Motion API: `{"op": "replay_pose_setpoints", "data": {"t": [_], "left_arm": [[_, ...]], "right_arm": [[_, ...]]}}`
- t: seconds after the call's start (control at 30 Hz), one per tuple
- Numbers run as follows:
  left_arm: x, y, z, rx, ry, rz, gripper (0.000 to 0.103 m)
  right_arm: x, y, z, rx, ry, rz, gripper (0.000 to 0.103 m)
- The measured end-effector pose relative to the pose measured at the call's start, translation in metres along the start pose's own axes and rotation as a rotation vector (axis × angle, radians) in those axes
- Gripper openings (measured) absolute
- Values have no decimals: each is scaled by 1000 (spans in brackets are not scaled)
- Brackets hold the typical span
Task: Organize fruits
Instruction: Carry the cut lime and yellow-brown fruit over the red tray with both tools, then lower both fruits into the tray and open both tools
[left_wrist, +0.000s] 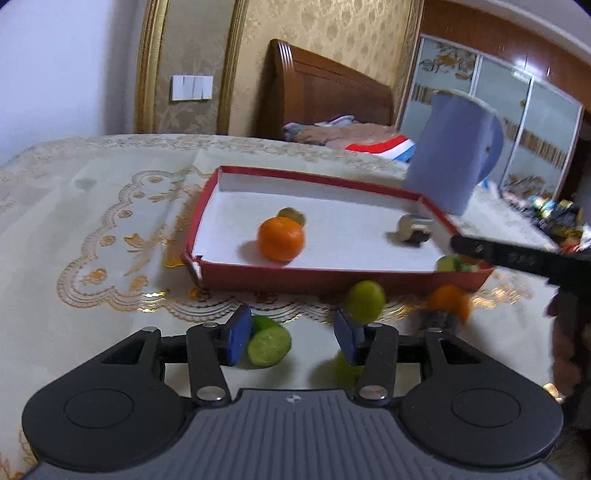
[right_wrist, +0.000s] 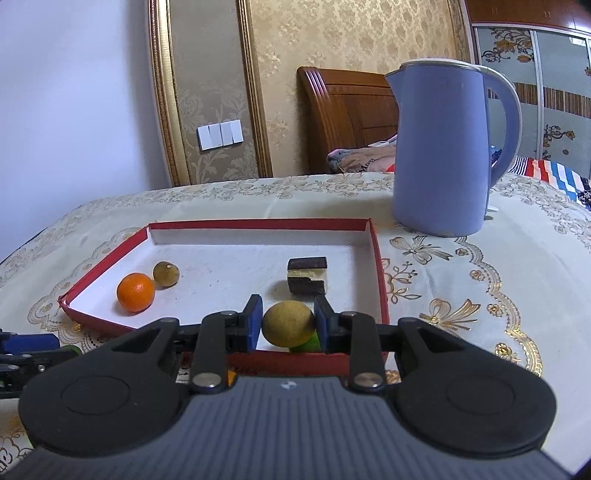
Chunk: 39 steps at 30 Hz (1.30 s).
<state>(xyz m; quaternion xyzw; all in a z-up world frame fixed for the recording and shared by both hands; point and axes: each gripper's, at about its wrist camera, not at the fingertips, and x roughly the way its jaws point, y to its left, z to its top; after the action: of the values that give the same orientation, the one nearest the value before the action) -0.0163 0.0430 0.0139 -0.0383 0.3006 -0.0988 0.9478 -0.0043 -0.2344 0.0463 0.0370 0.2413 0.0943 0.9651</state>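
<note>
1. The left gripper (left_wrist: 293, 338) hangs low over the tablecloth (left_wrist: 110, 229) in front of the red box (left_wrist: 207, 199), jaws partly apart. A green fruit (left_wrist: 269, 345) lies against its left pad and nothing is pinched. By the look of it, this hand is between picks; a grip calls for centring the jaws on the green fruit before closing.
2. Further right, outside the box's near wall, sit another green fruit (left_wrist: 365, 301) and a blurred small orange (left_wrist: 448, 300), both waiting to be boxed.
3. The right gripper (right_wrist: 288, 325) is clamped on a yellowish round fruit (right_wrist: 288, 323), held over the near edge of the box. Next it probably needs carrying over a bare patch of floor and releasing.
4. Inside the box, left to right: an orange (right_wrist: 135, 291), a small brownish fruit (right_wrist: 166, 273) touching it, a layered brown-and-cream block (right_wrist: 307, 276), and something green (right_wrist: 308, 343) in the near right corner.
5. A blue kettle (right_wrist: 443, 147) stands behind the box's right corner.
</note>
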Motion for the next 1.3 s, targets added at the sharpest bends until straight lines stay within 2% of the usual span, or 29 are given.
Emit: {"op": "replay_pose_setpoints", "data": {"t": [0.23, 0.47, 0.7, 0.83, 0.93, 1.13, 1.3], "left_arm": [[0, -5, -13, 43, 10, 91, 50], [7, 1, -15, 18, 41, 86, 50], [9, 2, -15, 32, 36, 128, 31], [8, 3, -14, 15, 33, 131, 31], [5, -2, -14, 45, 9, 153, 31], [-4, -8, 6, 47, -61, 141, 31], [10, -10, 31, 11, -63, 102, 31]], "right_arm": [[-1, -1, 0, 7, -4, 6, 28], [-1, -2, -1, 10, -5, 8, 28], [-1, -2, -1, 11, -6, 10, 28], [-1, -1, -1, 8, -8, 6, 28], [-1, -1, -1, 8, -12, 2, 28], [-1, -1, 3, -1, -26, -18, 28], [9, 2, 8, -32, -21, -46, 28]]}}
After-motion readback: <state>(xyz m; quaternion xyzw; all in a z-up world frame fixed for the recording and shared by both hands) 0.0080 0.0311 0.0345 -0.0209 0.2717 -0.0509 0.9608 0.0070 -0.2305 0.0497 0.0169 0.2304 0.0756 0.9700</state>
